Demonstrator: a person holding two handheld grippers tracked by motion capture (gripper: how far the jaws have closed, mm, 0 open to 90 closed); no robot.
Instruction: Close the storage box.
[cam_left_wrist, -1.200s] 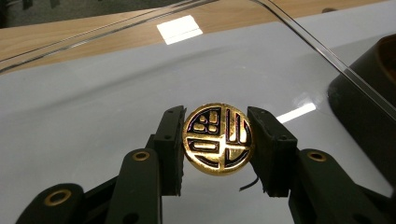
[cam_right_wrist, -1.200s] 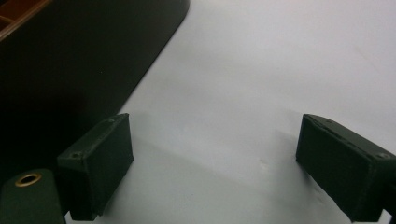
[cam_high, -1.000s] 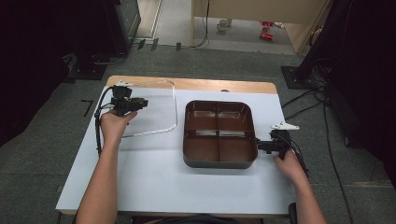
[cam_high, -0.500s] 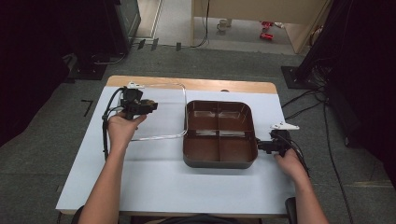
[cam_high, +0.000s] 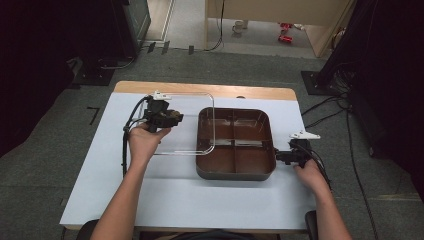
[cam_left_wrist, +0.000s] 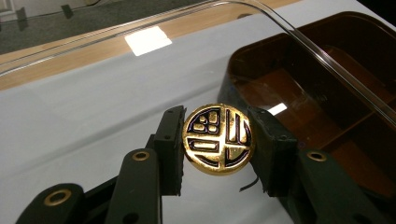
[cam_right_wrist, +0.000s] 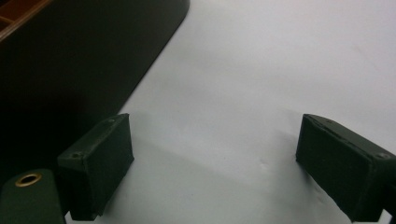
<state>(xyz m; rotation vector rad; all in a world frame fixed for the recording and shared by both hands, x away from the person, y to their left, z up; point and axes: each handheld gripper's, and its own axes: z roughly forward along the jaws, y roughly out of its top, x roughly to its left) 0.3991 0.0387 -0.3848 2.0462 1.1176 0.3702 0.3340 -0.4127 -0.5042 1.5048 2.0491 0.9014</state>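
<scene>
A clear plastic lid (cam_high: 189, 124) with a round gold knob (cam_left_wrist: 218, 139) hangs tilted over the table's left half. My left gripper (cam_high: 171, 119) (cam_left_wrist: 218, 140) is shut on that knob. The lid's right edge (cam_left_wrist: 299, 37) overlaps the left side of a dark brown tray (cam_high: 235, 175) (cam_left_wrist: 359, 32) divided into several compartments, all bare. My right gripper (cam_high: 280, 156) (cam_right_wrist: 215, 163) rests low on the table just off the tray's right front corner. It is open with nothing between its fingers, and the tray's dark outer wall (cam_right_wrist: 70, 60) is close beside one jaw.
The table (cam_high: 165, 200) has a pale blue-grey top and a wooden strip (cam_high: 250, 91) along the far edge. Black cables trail from both grippers. Beyond it are grey floor, dark stands and more cables.
My left gripper has carried the lid to the right and slightly up, so its right edge now lies over the tray. The right hand and the tray have stayed still.
</scene>
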